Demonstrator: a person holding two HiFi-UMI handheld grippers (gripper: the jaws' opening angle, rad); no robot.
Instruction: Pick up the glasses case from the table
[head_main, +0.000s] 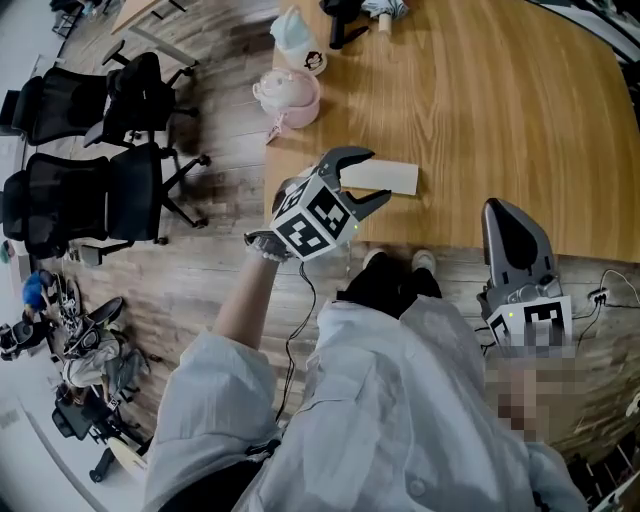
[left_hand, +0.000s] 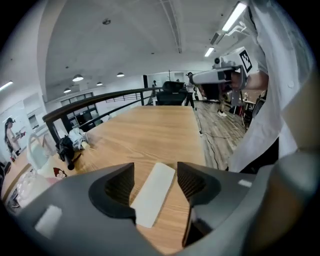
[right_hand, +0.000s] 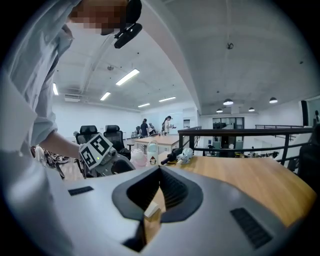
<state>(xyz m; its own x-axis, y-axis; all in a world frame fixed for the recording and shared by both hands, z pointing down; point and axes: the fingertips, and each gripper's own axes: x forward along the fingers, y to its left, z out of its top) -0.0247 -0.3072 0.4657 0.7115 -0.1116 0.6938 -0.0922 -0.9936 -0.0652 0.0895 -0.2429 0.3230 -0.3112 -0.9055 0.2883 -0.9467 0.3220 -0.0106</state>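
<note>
The glasses case (head_main: 392, 178) is a flat white oblong lying on the wooden table (head_main: 500, 110) near its front left corner. My left gripper (head_main: 377, 176) hangs just over it, open, one jaw on each side of the case's near end. In the left gripper view the case (left_hand: 155, 192) lies between the two dark jaws of that gripper (left_hand: 156, 176), with wood showing on both sides and no pad touching it. My right gripper (head_main: 506, 214) is at the table's front edge, to the right of the case, its jaws shut with nothing held. The right gripper view shows the case's pale end (right_hand: 151, 213) beyond its own closed jaws (right_hand: 160, 172).
A pink lidded pot (head_main: 288, 95) and a white cup with a cartoon face (head_main: 298, 42) stand at the table's left edge. A black object and a folded umbrella (head_main: 372, 12) lie at the back. Black office chairs (head_main: 100, 190) stand on the floor to the left.
</note>
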